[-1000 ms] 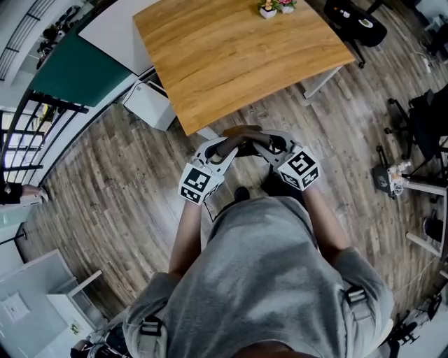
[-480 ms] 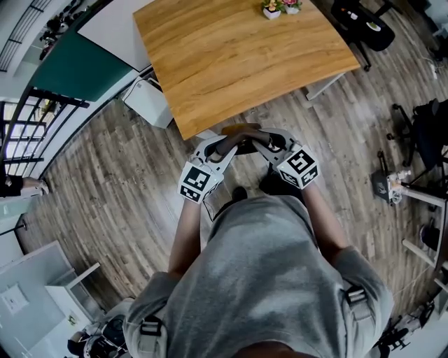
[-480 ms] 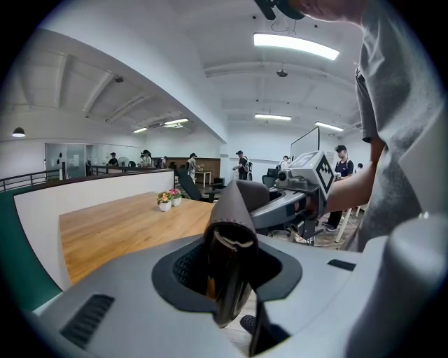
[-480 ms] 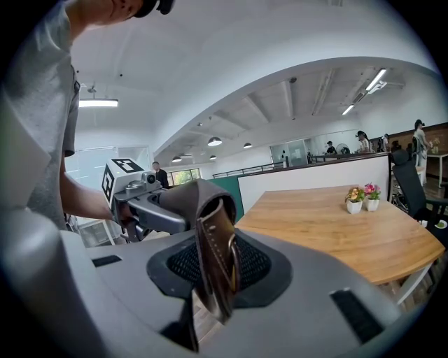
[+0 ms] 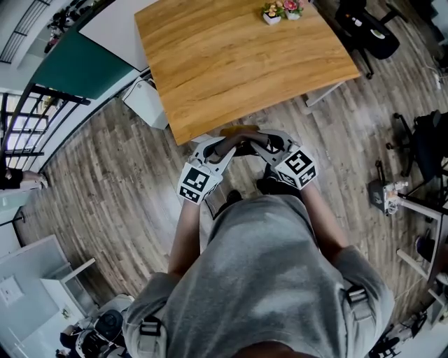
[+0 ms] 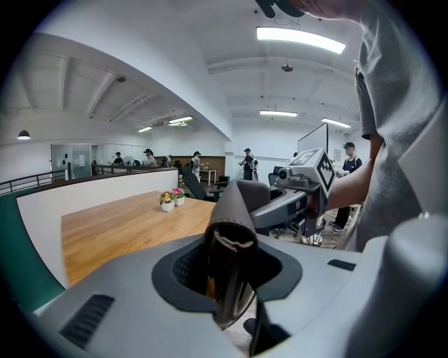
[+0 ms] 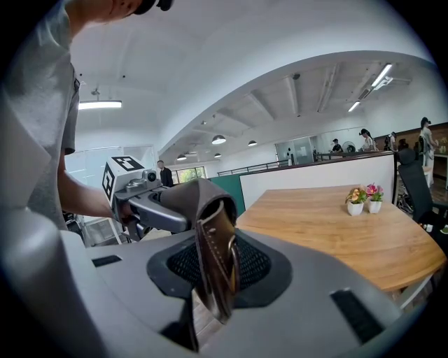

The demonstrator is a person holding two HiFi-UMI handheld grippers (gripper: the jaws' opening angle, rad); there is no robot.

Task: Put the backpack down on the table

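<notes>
Carrying the backpack (image 6: 231, 231) by its brown leather handle (image 5: 240, 131), in the air just in front of the near edge of the wooden table (image 5: 231, 63), not yet set on it. Clamping this handle from the left with the left gripper (image 5: 231, 145) and from the right with the right gripper (image 5: 257, 145). Closed on the folded leather with both pairs of jaws, with only the strap's thickness between the pads.

Pointing both grippers inward and a little downward, tips almost meeting over the handle, marker cubes turned up toward the head. Holding both forearms bent in front of the grey shirt (image 5: 266, 280), elbows close to the body, hands low before the waist. Visible in each gripper view: the other gripper across the strap, with a bare forearm behind it.

Cannot see the body of the backpack. In the head view, covered by the grippers and by the torso. In the two gripper views, cut off below by the wide grey jaws, with only the loop of leather rising between them. Just near of the grippers, two dark shapes (image 5: 275, 185) above the wooden floor (image 5: 105, 182): possibly the bag's lower part, possibly shoes, not clear enough to decide.

At the far side of the table, two small flower pots (image 5: 280, 10), well apart from the handle. Farther right, a black office chair (image 5: 367, 28), partly cut by the picture's edge.
</notes>
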